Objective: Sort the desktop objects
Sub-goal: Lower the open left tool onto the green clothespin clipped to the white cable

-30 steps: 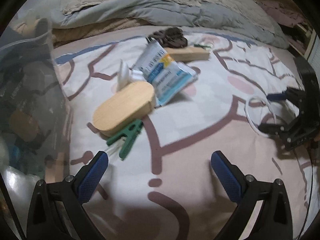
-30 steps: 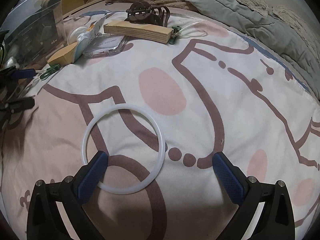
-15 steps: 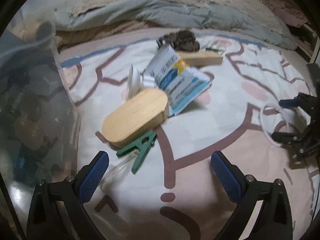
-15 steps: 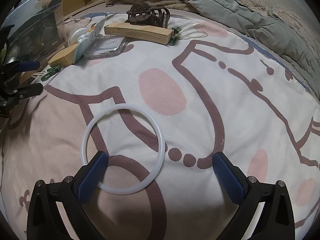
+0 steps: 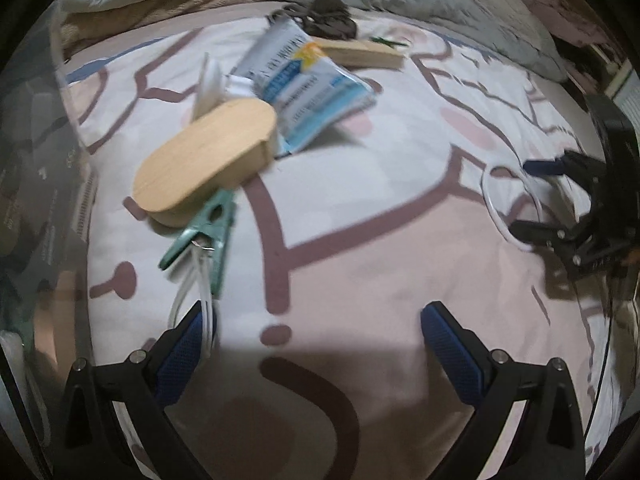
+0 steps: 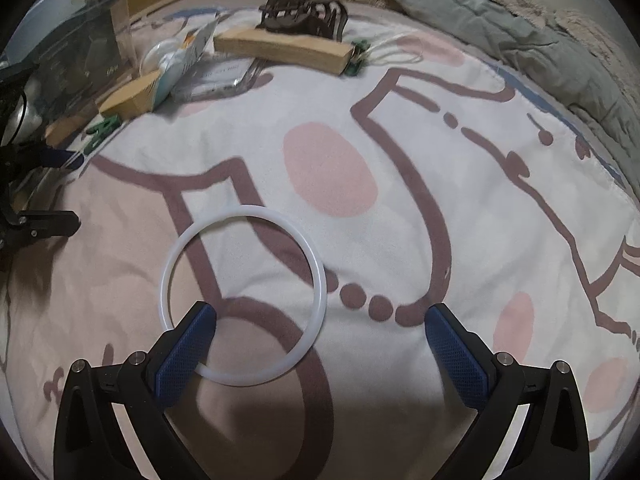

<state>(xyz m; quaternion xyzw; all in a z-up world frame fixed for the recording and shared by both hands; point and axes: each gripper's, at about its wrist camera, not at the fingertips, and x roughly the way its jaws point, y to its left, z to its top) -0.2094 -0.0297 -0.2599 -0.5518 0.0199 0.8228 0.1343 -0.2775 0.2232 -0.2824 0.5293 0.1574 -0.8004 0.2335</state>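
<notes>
A: Where's the left hand-held gripper (image 5: 318,318)?

B: At the bottom of its frame, fingers spread wide above the patterned bed sheet (image 5: 360,216), with nothing between them. A green clothespin (image 5: 202,232) lies at centre left, touching the oval wooden block (image 5: 208,162); a blue-and-white packet (image 5: 308,88) leans behind it.

A: And the right hand-held gripper (image 6: 320,320)?

B: Also spread. The white ring (image 6: 244,296) lies flat at lower centre, its near-left edge passing behind the left blue pad (image 6: 186,354). The long wooden block (image 6: 284,50) and dark hair claw (image 6: 300,12) lie in the upper part.
</notes>
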